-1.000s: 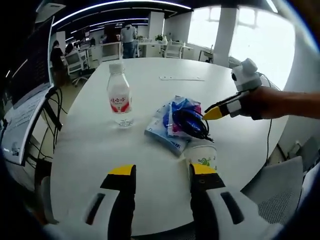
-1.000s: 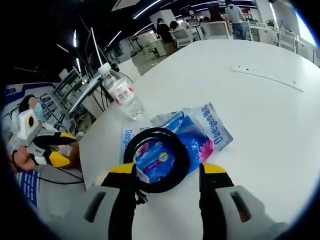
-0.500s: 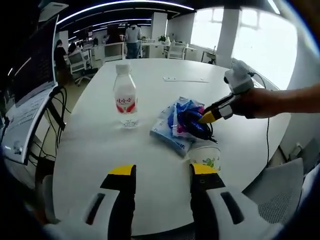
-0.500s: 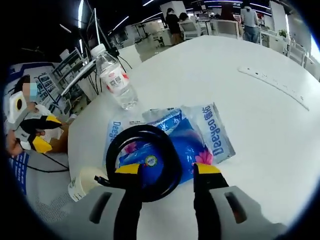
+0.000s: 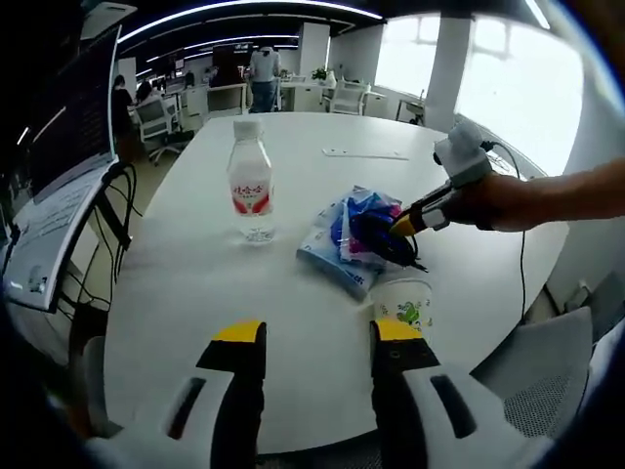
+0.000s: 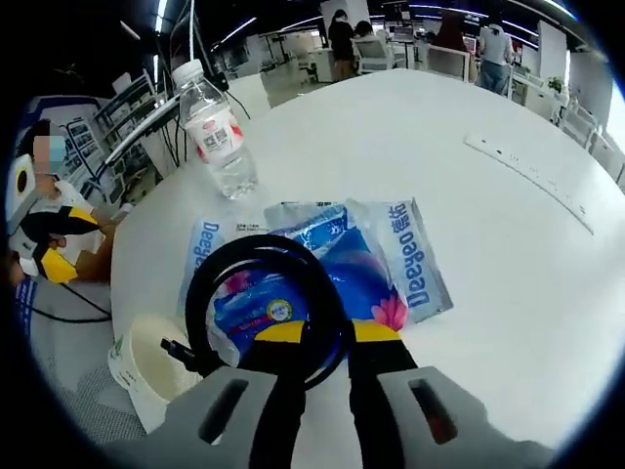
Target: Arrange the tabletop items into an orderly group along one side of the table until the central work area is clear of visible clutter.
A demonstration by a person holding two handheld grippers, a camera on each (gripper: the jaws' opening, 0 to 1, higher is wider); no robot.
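Note:
A black cable coil [image 6: 254, 246] lies on blue tissue packs [image 6: 395, 256] in the middle of the white table [image 6: 410, 127]. My right gripper [image 6: 329, 337] has its jaws drawn in on the coil's near rim. In the left gripper view the right gripper [image 5: 402, 223] comes in from the right, its tips at the coil [image 5: 383, 241] on the tissue packs [image 5: 337, 256]. A clear water bottle [image 5: 251, 191] stands upright to the left. A paper cup [image 5: 403, 303] stands in front of the packs. My left gripper [image 5: 317, 337] hovers open near the table's edge, holding nothing.
A long white strip [image 5: 361, 153] lies farther back on the table [image 5: 195, 293]. In the right gripper view the bottle [image 6: 215, 127], cup [image 6: 146, 357] and strip [image 6: 532, 181] also show. Monitors and cables line the left side. Office chairs, desks and people fill the background.
The right gripper's jaws have narrowed from wide apart to tight around the coil's rim, and it has moved closer over the packs. The left gripper has stayed open.

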